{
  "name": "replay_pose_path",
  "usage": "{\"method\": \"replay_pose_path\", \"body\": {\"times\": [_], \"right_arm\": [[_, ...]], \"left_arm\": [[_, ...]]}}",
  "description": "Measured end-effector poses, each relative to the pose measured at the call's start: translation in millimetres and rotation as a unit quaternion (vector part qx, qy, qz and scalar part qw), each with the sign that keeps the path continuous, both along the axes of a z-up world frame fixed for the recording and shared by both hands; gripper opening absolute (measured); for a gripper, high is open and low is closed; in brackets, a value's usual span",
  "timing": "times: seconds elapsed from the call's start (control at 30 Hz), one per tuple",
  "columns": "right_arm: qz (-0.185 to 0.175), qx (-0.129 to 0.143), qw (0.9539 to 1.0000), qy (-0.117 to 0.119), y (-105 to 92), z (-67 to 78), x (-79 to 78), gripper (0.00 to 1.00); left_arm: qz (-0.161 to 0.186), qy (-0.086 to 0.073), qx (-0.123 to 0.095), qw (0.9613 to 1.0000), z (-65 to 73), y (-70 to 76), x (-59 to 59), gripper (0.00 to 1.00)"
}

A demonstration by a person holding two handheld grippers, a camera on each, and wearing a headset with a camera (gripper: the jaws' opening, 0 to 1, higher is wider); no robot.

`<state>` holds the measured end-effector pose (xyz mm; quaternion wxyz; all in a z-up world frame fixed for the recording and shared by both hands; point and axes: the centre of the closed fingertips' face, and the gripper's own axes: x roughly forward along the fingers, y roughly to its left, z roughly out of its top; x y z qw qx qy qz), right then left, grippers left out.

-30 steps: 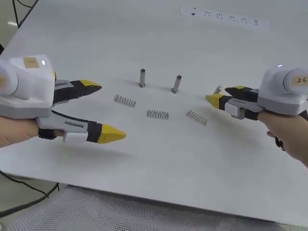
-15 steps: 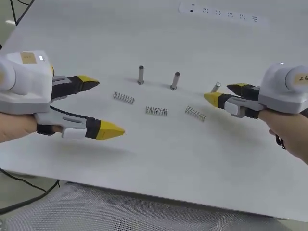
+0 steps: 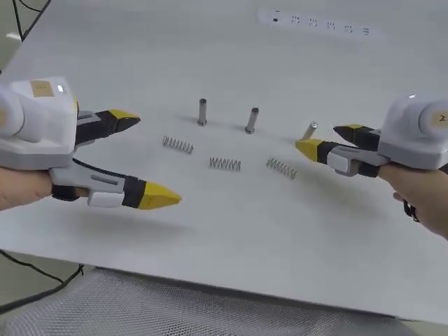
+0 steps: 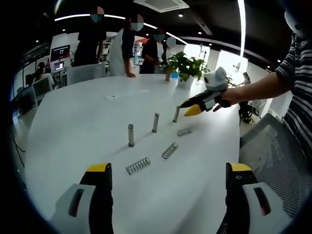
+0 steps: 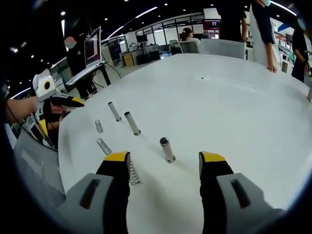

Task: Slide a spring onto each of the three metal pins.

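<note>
On the white table [image 3: 210,238], three metal pins stand in a row: the left pin [image 3: 202,112], the middle pin [image 3: 251,120] and the right pin [image 3: 309,130]. Before them three springs lie flat: the left spring [image 3: 178,145], the middle spring [image 3: 225,164] and the right spring [image 3: 281,167]. No spring is seated on a pin, so the task is judged to be at its first pick.

The left gripper [image 3: 148,159] is held wide open and empty, well short of the left spring. The right gripper [image 3: 327,138] is likewise open and empty. In the right gripper view the right pin is framed between its jaws, and the right spring lies just beside one jaw.

For a sound pick, the right spring should be gripped near one end, across its coils, with light closure so that the coils are not crushed. The free end should be left projecting and its bore kept clear. The spring should then be turned upright, aligned over the pin top and lowered along the pin axis. Sideways contact should be avoided, since the pin may tip.
</note>
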<state>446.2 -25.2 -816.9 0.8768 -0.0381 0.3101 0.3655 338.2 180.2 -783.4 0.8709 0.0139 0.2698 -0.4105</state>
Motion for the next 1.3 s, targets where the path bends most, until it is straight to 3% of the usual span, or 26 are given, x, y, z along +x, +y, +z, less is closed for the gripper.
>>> {"method": "replay_pose_path", "body": {"times": [0.53,1.3], "right_arm": [[-0.001,0.009,0.9999,-0.008,-1.4,9.2,-4.7,0.69],[0.016,0.017,0.9994,-0.026,-11.6,28.5,-23.1,0.67]], "left_arm": [[0.003,0.001,0.000,1.0000,2.4,0.3,2.7,0.97],[0.001,0.000,0.001,1.0000,3.5,-0.2,0.0,0.95]]}}
